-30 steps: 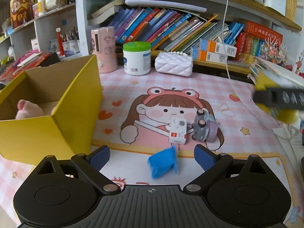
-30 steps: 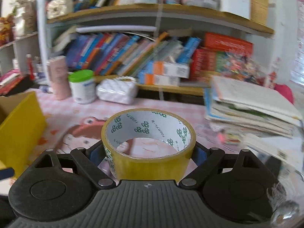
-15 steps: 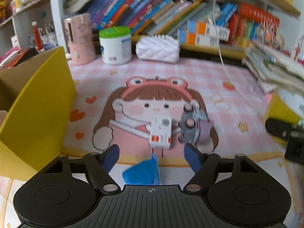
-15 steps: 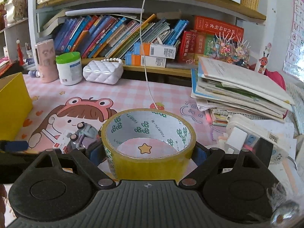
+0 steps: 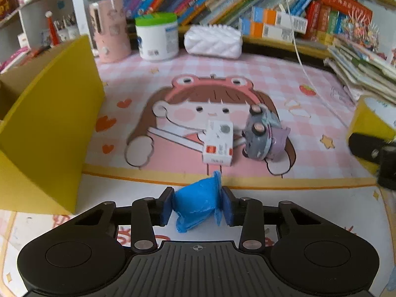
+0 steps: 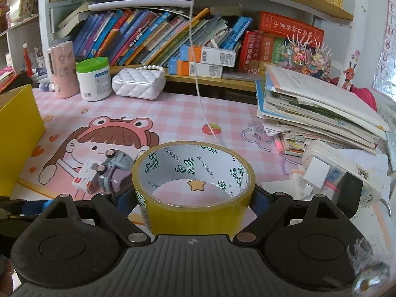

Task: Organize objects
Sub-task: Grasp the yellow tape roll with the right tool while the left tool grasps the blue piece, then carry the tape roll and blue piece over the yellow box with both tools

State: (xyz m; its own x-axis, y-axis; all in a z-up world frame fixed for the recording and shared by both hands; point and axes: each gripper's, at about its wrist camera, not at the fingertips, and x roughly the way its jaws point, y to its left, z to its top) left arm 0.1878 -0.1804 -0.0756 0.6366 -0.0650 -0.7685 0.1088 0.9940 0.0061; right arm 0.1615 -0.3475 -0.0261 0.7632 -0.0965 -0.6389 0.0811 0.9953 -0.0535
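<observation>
Left gripper is closed on a crumpled blue piece, both blue pads pressed against its sides, low over the white border of the pink desk mat. Right gripper clamps a yellow tape roll across its outer wall, hole facing up, star print on the mat visible through it.

Just ahead of the blue piece: a small white box with red labels, and touching its right side a grey toy car tipped with wheels showing. Both sit on the cartoon girl print, mid-mat.

Yellow box stands at the left mat edge, open top, near wall tall; a strip of bare mat lies between it and the white box. Back edge is lined by a pink cup, a green-lidded jar and a white quilted purse, set against the bookshelf. Right side is hemmed by a stack of papers and books and a power strip with a plug. A white cord hangs down to the mat near the strawberry print.
</observation>
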